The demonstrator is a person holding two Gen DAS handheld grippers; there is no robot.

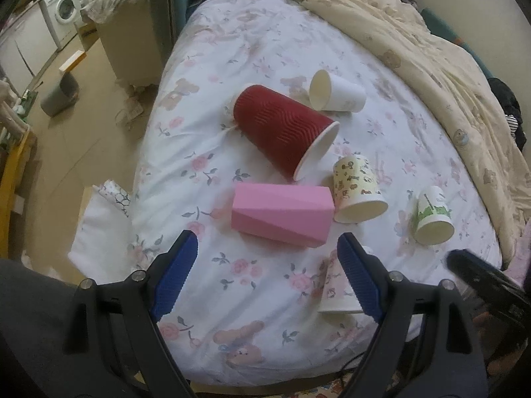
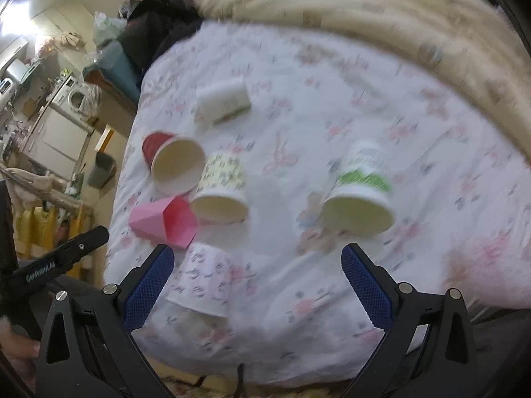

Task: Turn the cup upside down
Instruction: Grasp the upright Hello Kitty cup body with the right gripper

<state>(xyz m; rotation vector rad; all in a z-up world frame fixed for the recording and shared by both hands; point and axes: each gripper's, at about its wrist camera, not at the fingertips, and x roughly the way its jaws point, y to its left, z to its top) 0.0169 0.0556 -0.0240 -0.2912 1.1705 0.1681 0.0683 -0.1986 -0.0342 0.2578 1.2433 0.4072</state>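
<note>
Several cups lie on their sides on a flowered bed sheet. A red ribbed cup, a pink faceted cup, a white cup, a yellow patterned cup and a green-printed cup show in the left wrist view. A pink-printed white cup stands mouth down by my right finger. My left gripper is open and empty, just short of the pink cup. In the right wrist view my right gripper is open and empty; the green-printed cup and the mouth-down cup lie near it.
A beige quilt is bunched along the far and right side of the bed. The bed's left edge drops to a floor with a grey bin and a washing machine. The right gripper's body shows at lower right.
</note>
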